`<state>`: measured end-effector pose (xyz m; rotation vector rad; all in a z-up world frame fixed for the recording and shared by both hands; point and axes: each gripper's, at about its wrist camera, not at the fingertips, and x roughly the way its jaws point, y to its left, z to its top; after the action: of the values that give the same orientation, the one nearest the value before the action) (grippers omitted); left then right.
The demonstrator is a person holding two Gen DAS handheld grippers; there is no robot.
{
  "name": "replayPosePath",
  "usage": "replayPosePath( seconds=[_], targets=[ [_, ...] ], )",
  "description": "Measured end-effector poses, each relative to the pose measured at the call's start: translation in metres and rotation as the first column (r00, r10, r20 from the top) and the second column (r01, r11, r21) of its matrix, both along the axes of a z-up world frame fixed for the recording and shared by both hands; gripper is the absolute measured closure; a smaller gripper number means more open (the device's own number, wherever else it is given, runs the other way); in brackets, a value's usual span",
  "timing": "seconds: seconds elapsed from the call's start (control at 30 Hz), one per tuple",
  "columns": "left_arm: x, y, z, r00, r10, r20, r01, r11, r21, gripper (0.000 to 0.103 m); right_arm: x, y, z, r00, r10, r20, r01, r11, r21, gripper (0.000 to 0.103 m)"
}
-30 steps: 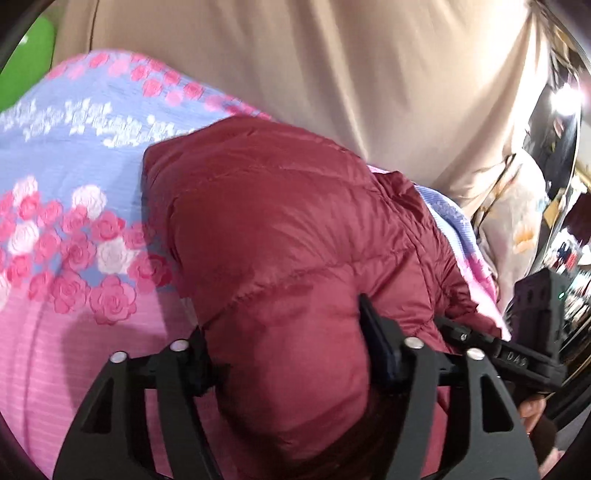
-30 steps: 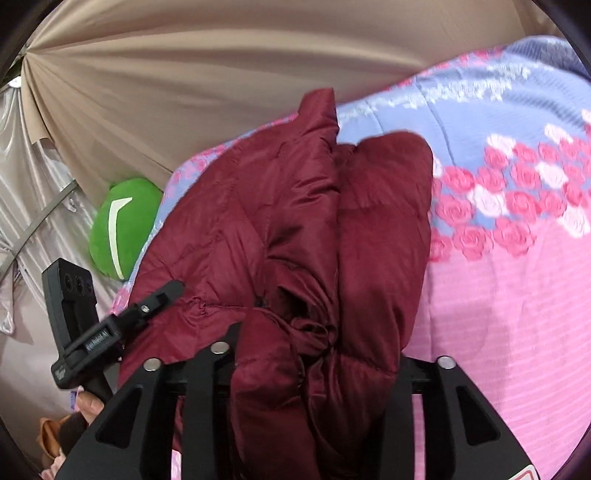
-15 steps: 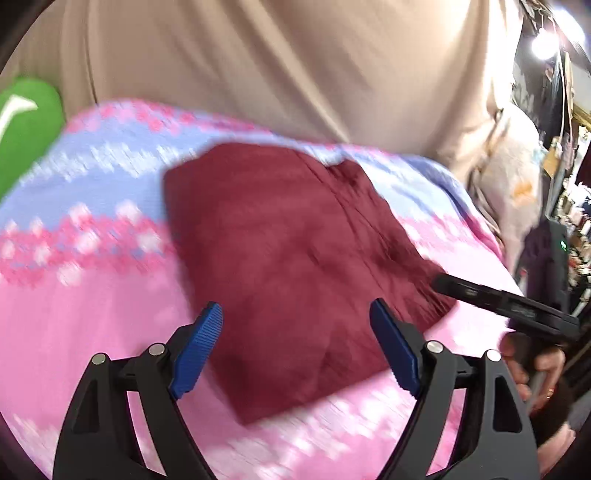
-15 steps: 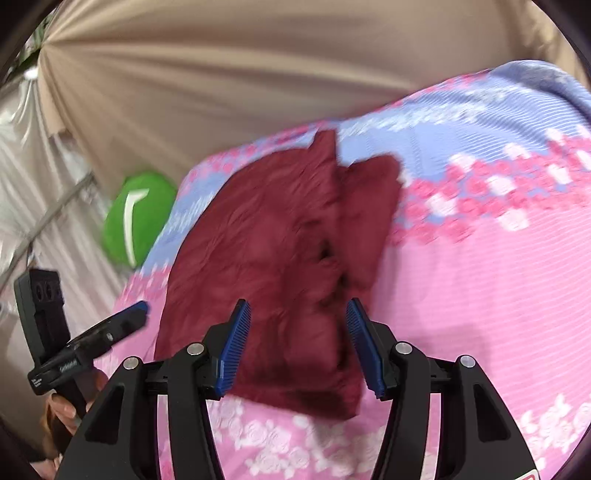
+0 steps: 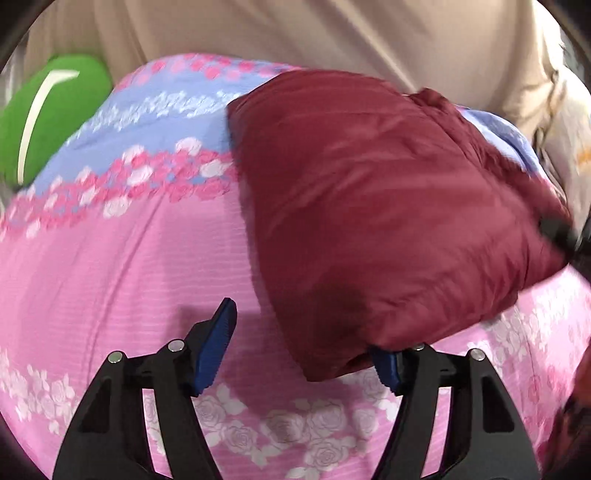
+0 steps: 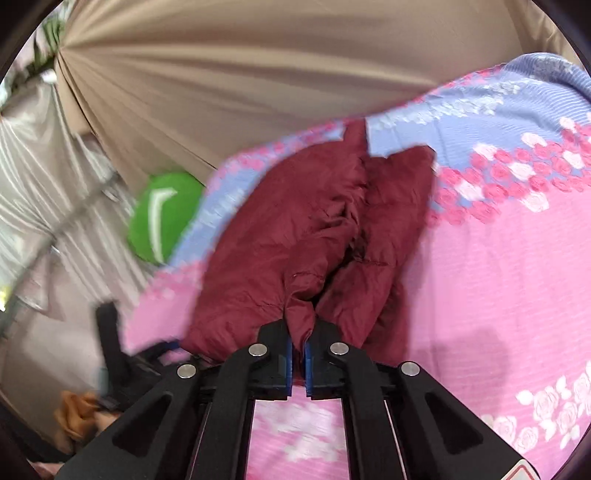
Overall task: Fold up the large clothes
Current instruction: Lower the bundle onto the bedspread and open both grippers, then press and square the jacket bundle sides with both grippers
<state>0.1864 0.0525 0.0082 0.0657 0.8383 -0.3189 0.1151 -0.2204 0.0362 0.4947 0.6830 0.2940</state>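
A folded jacket (image 5: 388, 206) lies on the bed (image 5: 110, 266), towards its far edge. Behind the bed hangs a curtain (image 5: 295, 33). A cushion (image 5: 44, 114) sits off the bed's far left corner. My right gripper (image 6: 298, 354) is at the jacket's near edge; my left gripper (image 5: 306, 354) is over the jacket's near corner.

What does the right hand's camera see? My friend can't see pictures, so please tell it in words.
The right gripper is shut on a fold of a dark red puffy jacket, which lies on a pink and blue flowery bedspread. Tan curtains hang behind.
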Motion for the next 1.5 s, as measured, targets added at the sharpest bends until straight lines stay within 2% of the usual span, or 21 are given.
replayPosePath(
  seconds=[0.1,0.13,0.2,0.33,0.4,0.5,0.6,0.7,0.77,0.87,0.9,0.97,1.0,1.07,1.1,1.13,1.2,1.27,1.4,1.5],
  targets=[
    [0.007,0.007,-0.016,0.999,0.027,-0.032,-0.026,0.999,0.019,0.036,0.013,0.002,-0.045,0.992,-0.003,-0.124,0.002,1.000,-0.012,0.101],
    [0.007,0.010,-0.018,0.999,0.029,-0.035,-0.029,1.000,0.002,0.035,0.014,0.002,-0.050,0.992,0.000,-0.130,-0.001,1.000,-0.008,0.101],
    [0.002,0.009,-0.018,1.000,0.028,-0.013,-0.028,0.999,0.031,0.036,0.016,0.004,-0.052,0.990,0.006,-0.140,-0.010,1.000,-0.027,0.101],
    [-0.024,0.015,0.005,0.999,-0.029,0.018,0.029,1.000,0.005,0.038,0.011,0.001,-0.037,0.988,0.015,-0.156,-0.020,0.999,-0.033,0.095],
    [-0.039,0.026,0.024,0.998,-0.052,0.044,0.054,0.998,-0.032,0.038,-0.004,-0.007,-0.023,0.989,0.005,-0.145,-0.009,1.000,-0.027,0.086],
    [-0.054,0.040,0.059,0.993,-0.048,0.104,0.060,0.992,-0.108,0.030,-0.019,-0.023,0.007,0.997,-0.047,-0.068,0.043,0.998,-0.052,0.077],
    [-0.048,0.033,0.078,0.990,-0.056,0.130,0.075,0.987,-0.144,0.029,-0.003,-0.041,0.035,0.996,-0.090,-0.005,0.090,0.995,-0.053,0.059],
    [-0.031,0.010,0.082,0.990,-0.066,0.123,0.086,0.982,-0.168,0.028,0.034,-0.045,0.045,0.993,-0.119,-0.007,0.118,0.991,-0.069,0.054],
    [-0.021,-0.008,0.076,0.992,-0.074,0.107,0.091,0.983,-0.161,0.028,0.064,-0.044,0.044,0.994,-0.101,-0.031,0.100,0.993,-0.057,0.054],
    [-0.002,-0.038,0.056,0.995,-0.077,0.064,0.084,0.988,-0.129,0.028,0.111,-0.035,0.034,0.992,-0.107,-0.072,0.100,0.991,-0.087,0.055],
    [0.004,-0.043,0.049,0.997,-0.067,0.049,0.072,0.990,-0.117,0.028,0.125,-0.032,0.028,0.990,-0.110,-0.093,0.101,0.990,-0.097,0.066],
    [0.010,-0.049,0.037,0.998,-0.044,0.044,0.048,0.995,-0.089,0.028,0.138,-0.026,0.021,0.990,-0.091,-0.107,0.081,0.993,-0.090,0.094],
    [0.010,-0.052,0.032,0.998,-0.029,0.056,0.033,0.997,-0.064,0.027,0.136,-0.025,0.025,0.993,-0.093,-0.073,0.086,0.992,-0.090,0.097],
    [0.008,-0.056,0.027,0.997,-0.025,0.079,0.028,0.999,-0.036,0.023,0.123,-0.025,0.036,0.995,-0.100,0.025,0.102,0.990,-0.100,0.098],
    [0.008,-0.059,0.024,0.996,-0.026,0.084,0.028,0.999,-0.021,0.022,0.117,-0.028,0.037,0.992,-0.113,0.047,0.117,0.988,-0.098,0.098],
    [0.007,-0.061,0.023,0.996,-0.028,0.089,0.029,1.000,-0.007,0.022,0.119,-0.030,0.030,0.992,-0.124,0.029,0.126,0.987,-0.098,0.099],
    [0.004,-0.068,0.020,0.993,-0.035,0.111,0.033,0.999,0.024,0.019,0.133,-0.029,-0.001,0.989,-0.131,-0.066,0.121,0.984,-0.132,0.099],
    [0.000,-0.074,0.020,0.991,-0.041,0.126,0.036,0.998,0.047,0.018,0.138,-0.029,-0.019,0.987,-0.123,-0.099,0.109,0.984,-0.138,0.099],
    [0.000,-0.076,0.017,0.993,-0.020,0.118,0.012,0.997,0.071,0.018,0.121,-0.034,0.002,0.980,-0.178,-0.091,0.165,0.977,-0.135,0.095],
    [0.001,-0.073,0.017,0.994,-0.007,0.113,0.000,0.998,0.063,0.018,0.087,-0.033,0.031,0.980,-0.197,0.007,0.196,0.970,-0.143,0.091]
  ],
)
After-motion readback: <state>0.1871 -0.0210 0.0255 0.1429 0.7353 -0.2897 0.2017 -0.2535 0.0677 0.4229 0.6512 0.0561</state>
